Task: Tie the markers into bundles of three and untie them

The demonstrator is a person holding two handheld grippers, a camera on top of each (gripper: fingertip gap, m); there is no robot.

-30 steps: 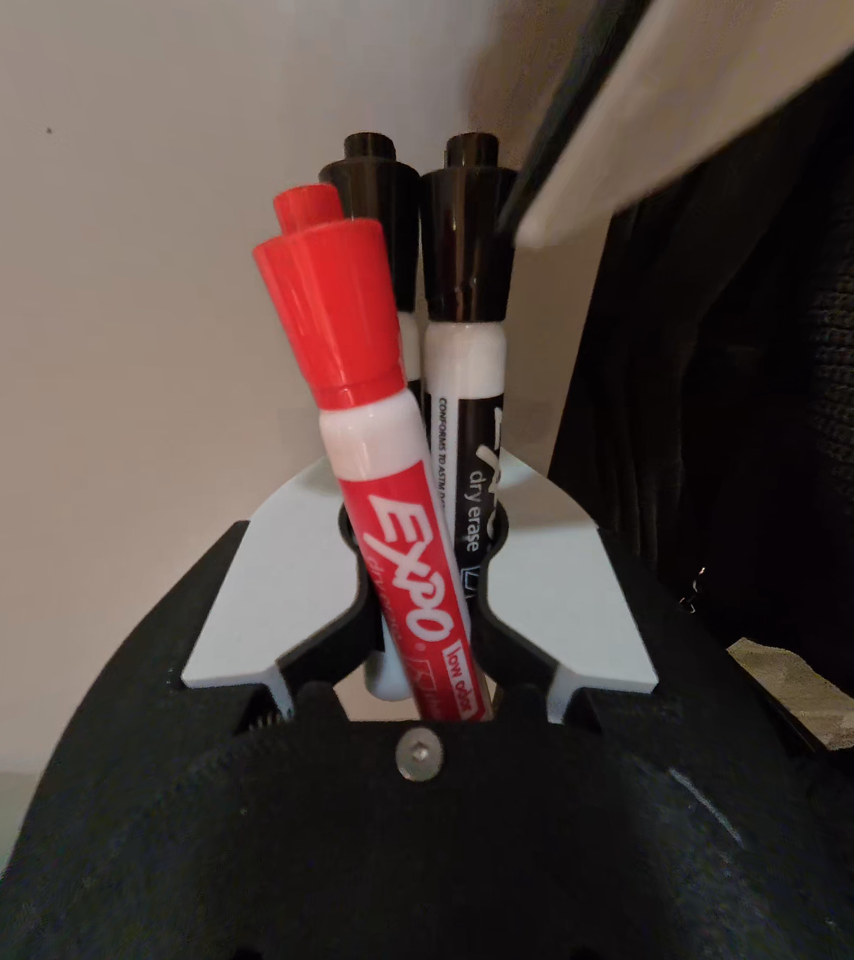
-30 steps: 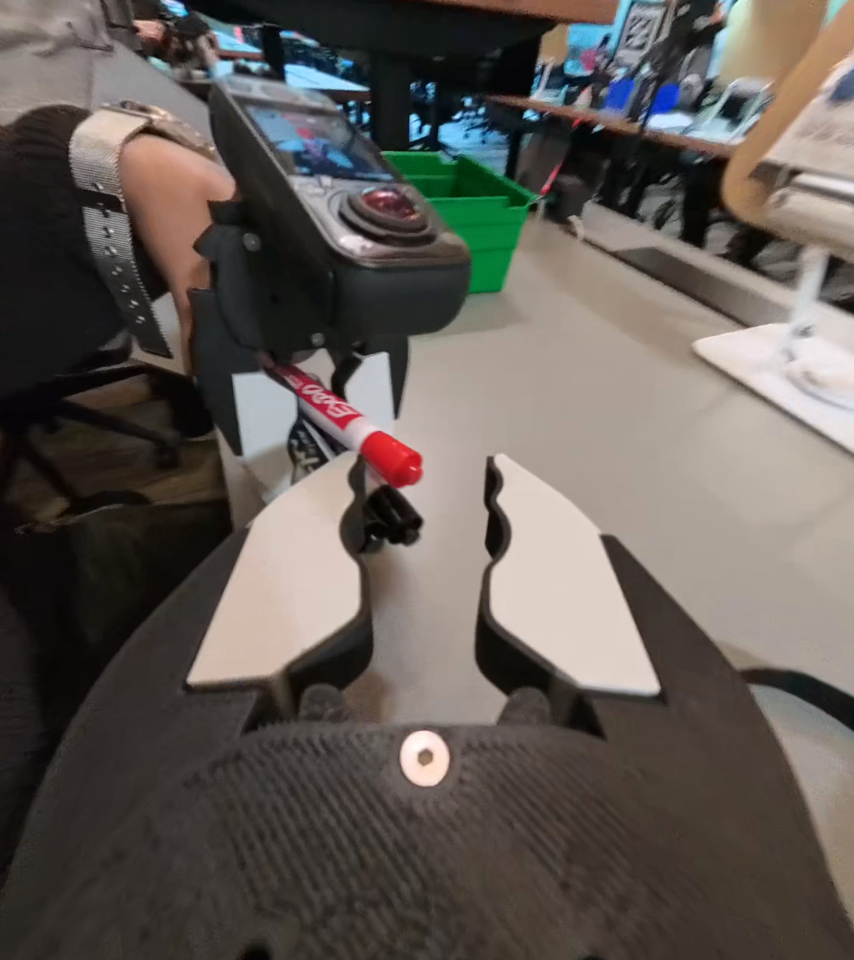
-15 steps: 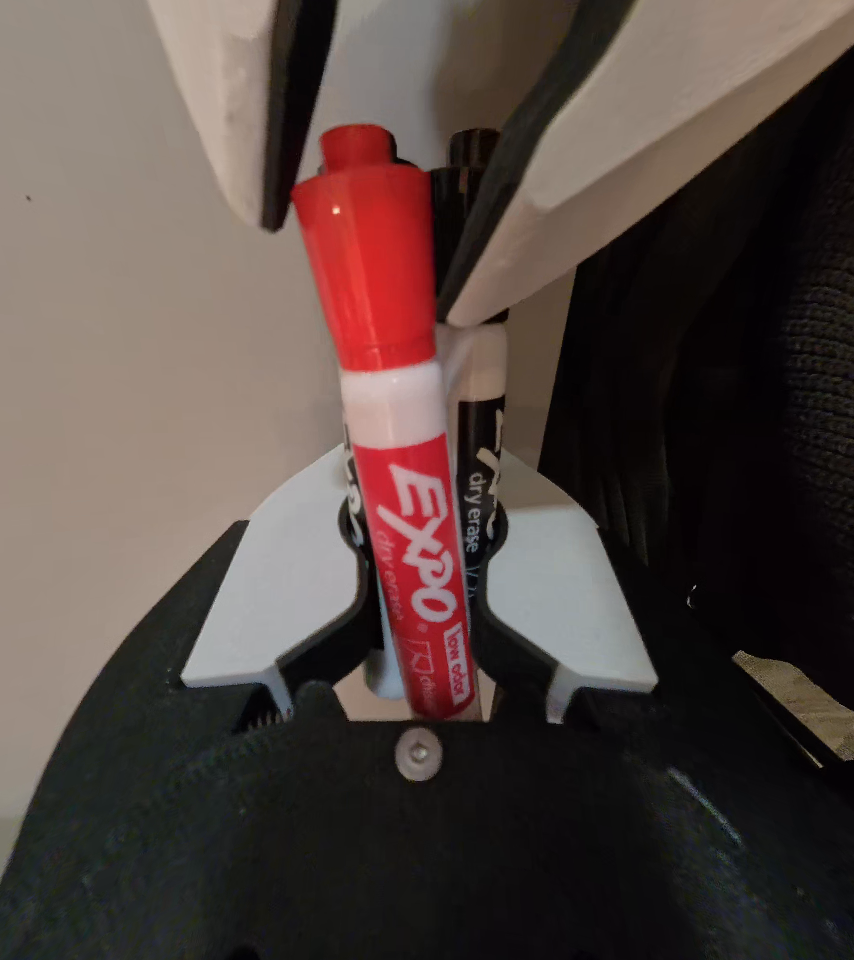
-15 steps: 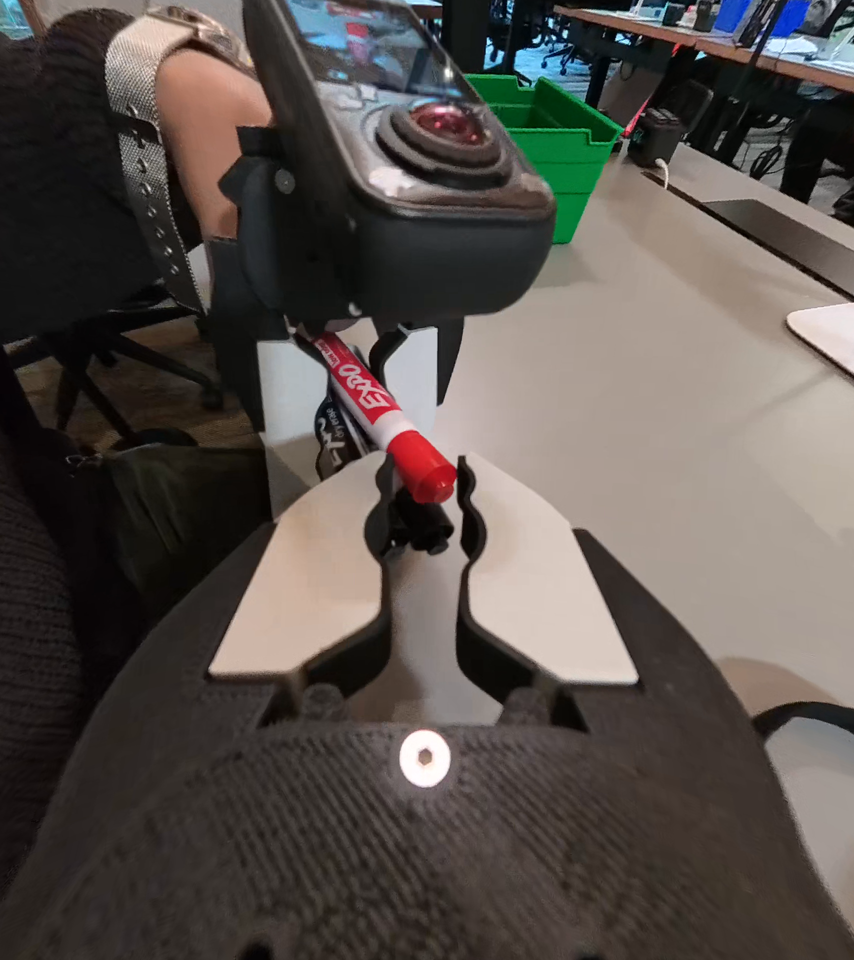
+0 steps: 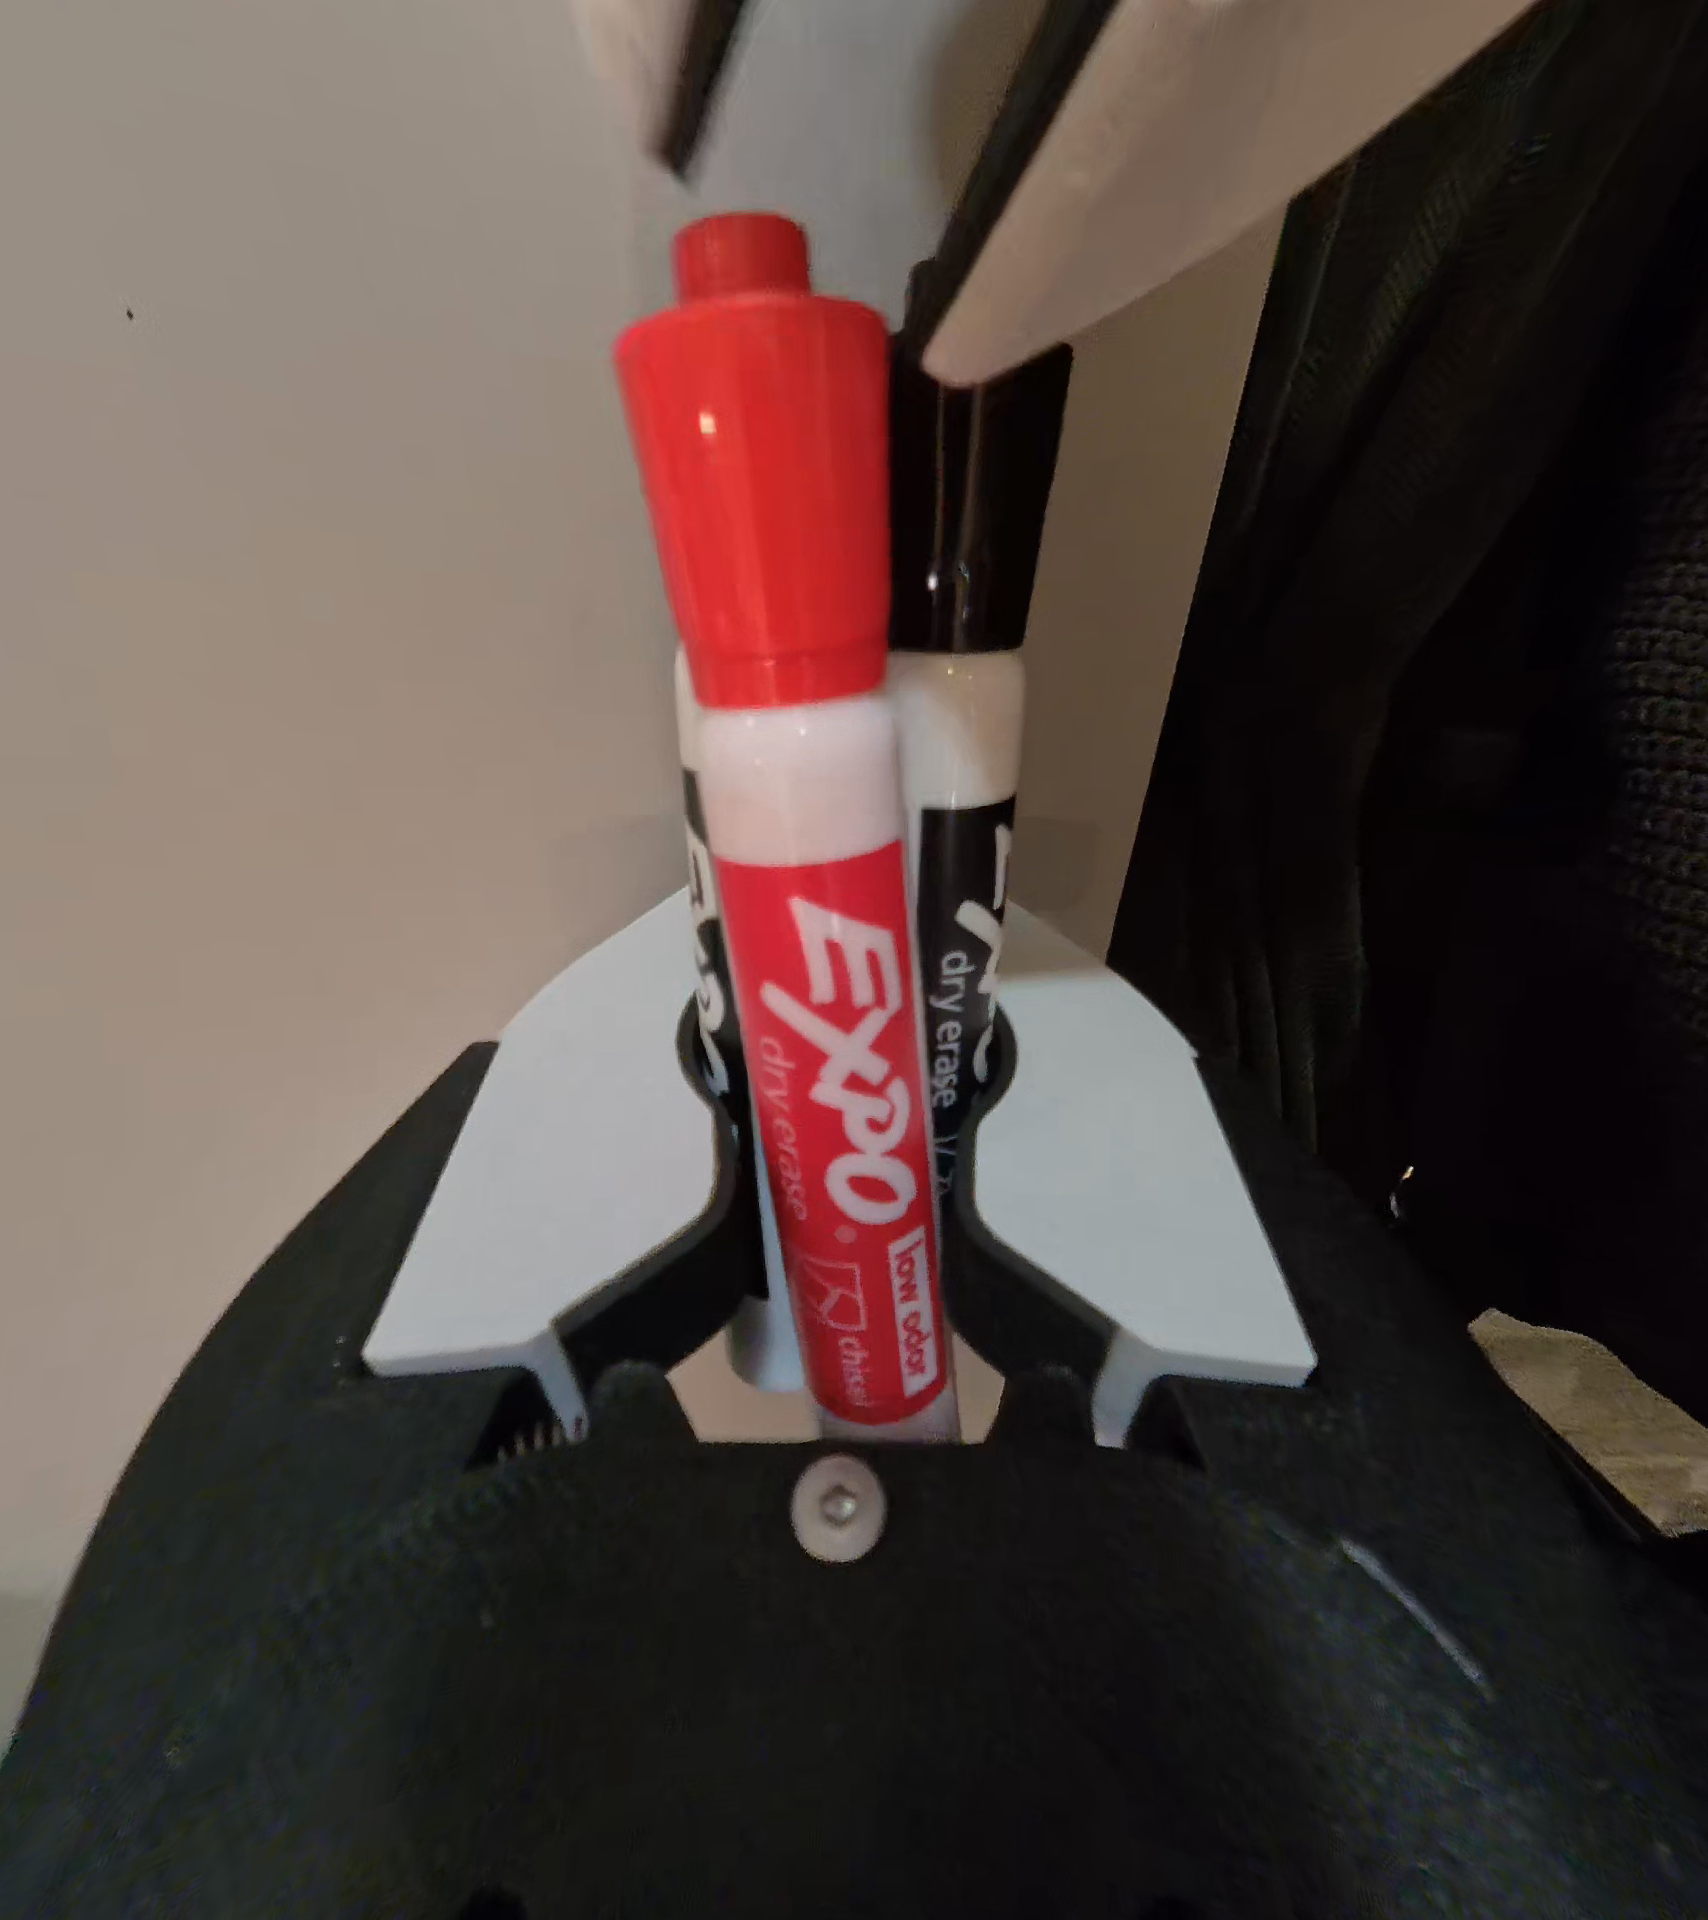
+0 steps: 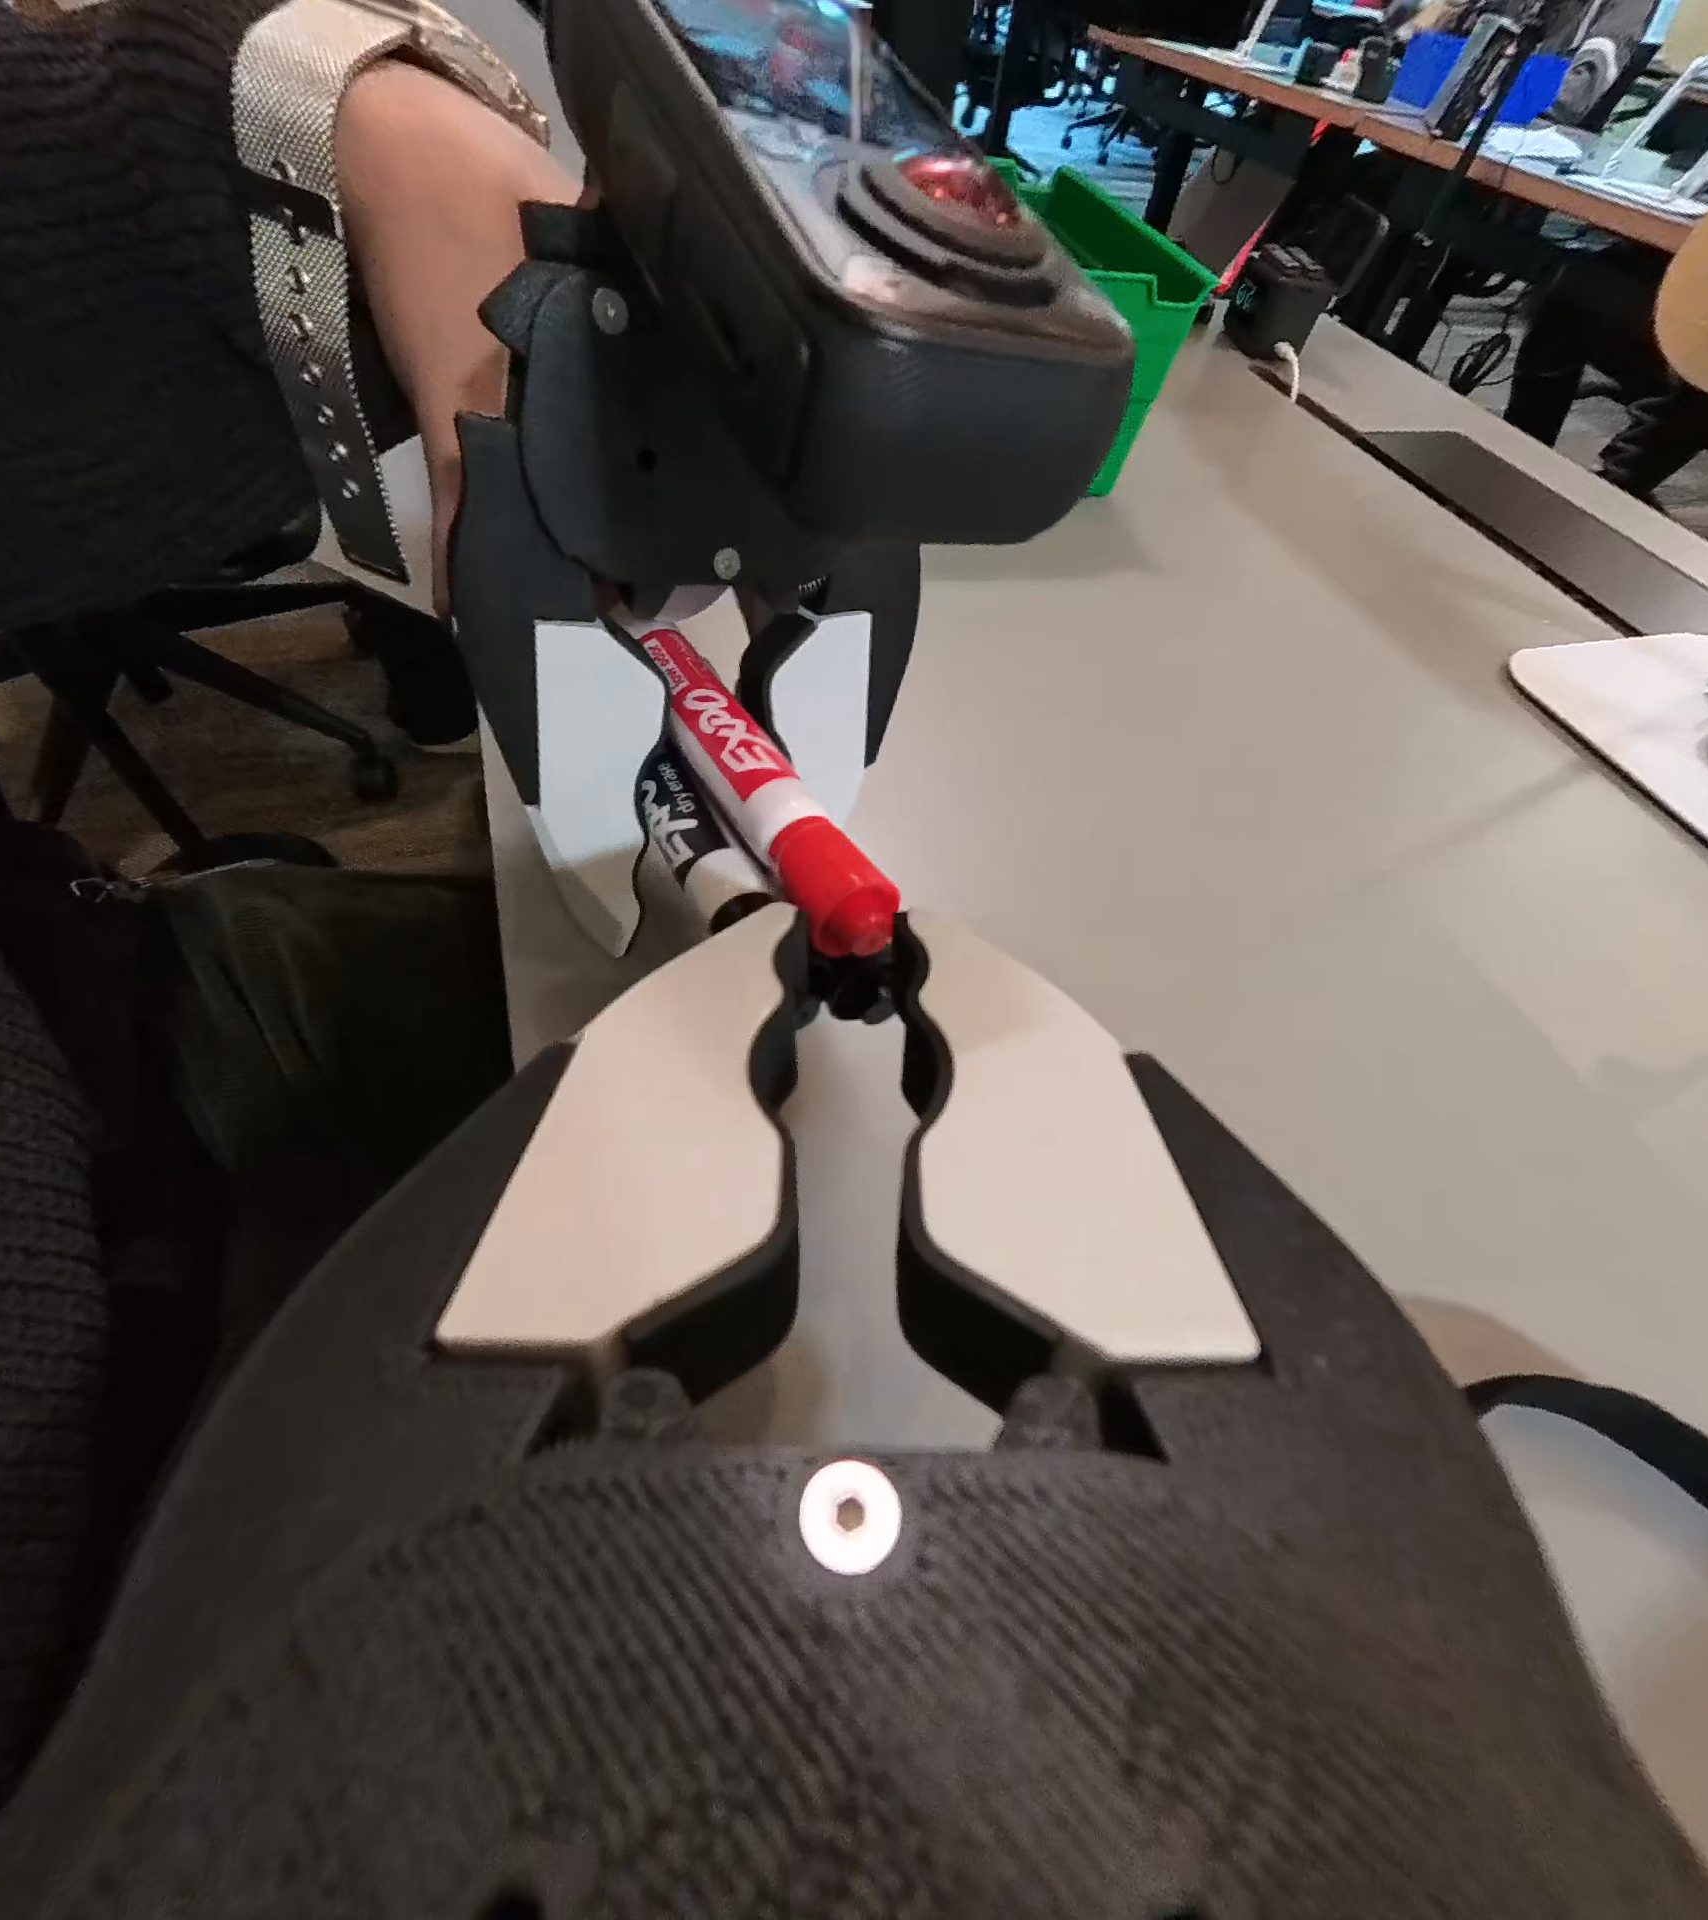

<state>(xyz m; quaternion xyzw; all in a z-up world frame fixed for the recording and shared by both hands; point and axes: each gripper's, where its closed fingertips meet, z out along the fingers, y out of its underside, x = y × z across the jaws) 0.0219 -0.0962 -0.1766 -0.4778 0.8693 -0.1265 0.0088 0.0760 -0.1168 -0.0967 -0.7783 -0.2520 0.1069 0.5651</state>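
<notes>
while left gripper (image 5: 845, 1049) clamps three markers (image 5: 808, 935), right gripper (image 6: 845, 971) pinches their caps, green bin (image 6: 1136, 301) behind

We see both views lit evenly and brightly from overhead, with soft-edged shadows. In the left wrist view a small highlight shines on the red marker cap (image 5: 751, 488), while the right gripper's fingers (image 5: 1089, 197) at the top edge are smeared by motion. The dark knit cloth at the right loses detail. In the right wrist view the grey table (image 6: 1297, 831) carries a pale sheen, the far desks blur, and straight lines bend toward the edges.
</notes>
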